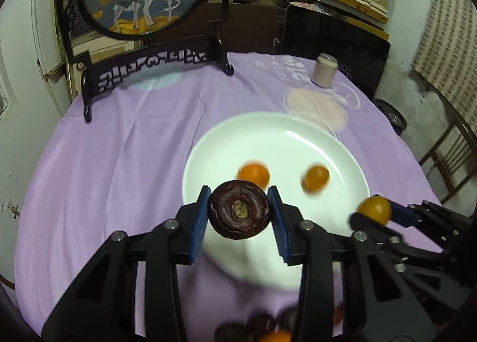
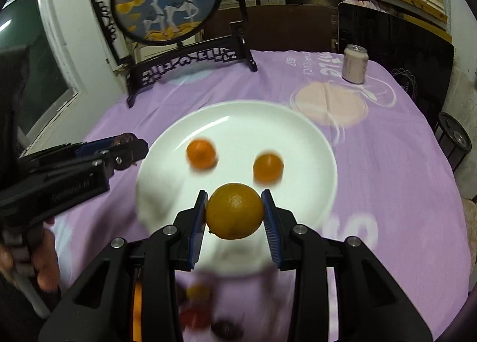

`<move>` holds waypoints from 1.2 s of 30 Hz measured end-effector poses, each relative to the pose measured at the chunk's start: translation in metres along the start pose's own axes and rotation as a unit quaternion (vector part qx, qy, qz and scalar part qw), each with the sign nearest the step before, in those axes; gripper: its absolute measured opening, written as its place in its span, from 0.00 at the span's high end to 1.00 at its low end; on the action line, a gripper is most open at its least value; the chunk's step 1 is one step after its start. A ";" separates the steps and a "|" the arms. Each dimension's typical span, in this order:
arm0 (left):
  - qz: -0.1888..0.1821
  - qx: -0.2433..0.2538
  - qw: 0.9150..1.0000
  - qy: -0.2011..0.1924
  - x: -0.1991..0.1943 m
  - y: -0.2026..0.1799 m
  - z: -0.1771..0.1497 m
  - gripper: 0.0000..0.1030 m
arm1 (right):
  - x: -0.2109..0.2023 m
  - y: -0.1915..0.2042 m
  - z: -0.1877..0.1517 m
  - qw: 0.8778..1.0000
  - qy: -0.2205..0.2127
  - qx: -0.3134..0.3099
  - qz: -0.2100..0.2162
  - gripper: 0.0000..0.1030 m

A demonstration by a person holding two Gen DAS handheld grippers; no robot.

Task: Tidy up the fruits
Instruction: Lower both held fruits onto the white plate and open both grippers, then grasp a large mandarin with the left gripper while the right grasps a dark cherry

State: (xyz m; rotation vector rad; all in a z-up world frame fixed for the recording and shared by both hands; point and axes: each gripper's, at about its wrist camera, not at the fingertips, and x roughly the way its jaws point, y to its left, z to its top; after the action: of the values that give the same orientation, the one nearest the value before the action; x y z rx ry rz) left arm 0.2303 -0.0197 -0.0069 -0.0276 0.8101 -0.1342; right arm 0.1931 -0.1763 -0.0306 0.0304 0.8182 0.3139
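Dark purple, almost brown, that's the fruit (image 1: 239,213) my left gripper (image 1: 239,216) is clamped on, blue pads pressed against both sides. It's squat and round, so there's no real long axis, but its pale, rough middle with rings around it faces straight back at my camera. It hangs above the near rim of the white plate (image 1: 268,133) on the lilac tablecloth (image 1: 119,163). My right gripper (image 2: 235,213) is closed on a small orange (image 2: 235,211), also over the plate's near edge; it's round and a bit dimpled, with a tiny nub low on its left side. Two more little oranges sit on the plate, one left (image 2: 201,153) and one right (image 2: 268,168), both smeared by blur. Down at the bottom edge there's a bunch of loose fruit (image 2: 208,312) half hidden behind my fingers, too fuzzy to tell apart. From the right camera, the purple fruit is mostly hidden by the left gripper's fingers.
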 end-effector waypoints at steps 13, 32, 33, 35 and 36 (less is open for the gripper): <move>-0.013 -0.032 0.999 0.028 0.044 0.010 0.010 0.61 | 0.050 -0.003 0.019 0.999 0.032 0.009 0.023 0.64; -0.019 -0.056 0.998 -0.027 -0.043 0.031 -0.084 0.38 | 0.012 -0.014 -0.017 0.999 -0.037 -0.004 -0.019 0.49; -0.017 -0.049 0.998 -0.028 -0.051 0.031 -0.096 0.36 | 0.003 -0.013 -0.027 0.999 -0.038 -0.003 -0.017 0.49; -0.016 -0.028 0.999 -0.025 -0.068 0.030 -0.124 0.33 | -0.013 -0.012 -0.045 0.999 -0.039 0.001 -0.020 0.48; -0.017 -0.022 0.999 -0.024 -0.074 0.030 -0.134 0.31 | -0.019 -0.011 -0.053 0.999 -0.039 0.002 -0.023 0.46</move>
State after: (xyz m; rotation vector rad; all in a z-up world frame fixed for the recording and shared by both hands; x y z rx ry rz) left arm 0.0860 0.0236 -0.0480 -0.0854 0.7649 -0.1473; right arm 0.1459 -0.1970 -0.0548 0.0275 0.7409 0.2656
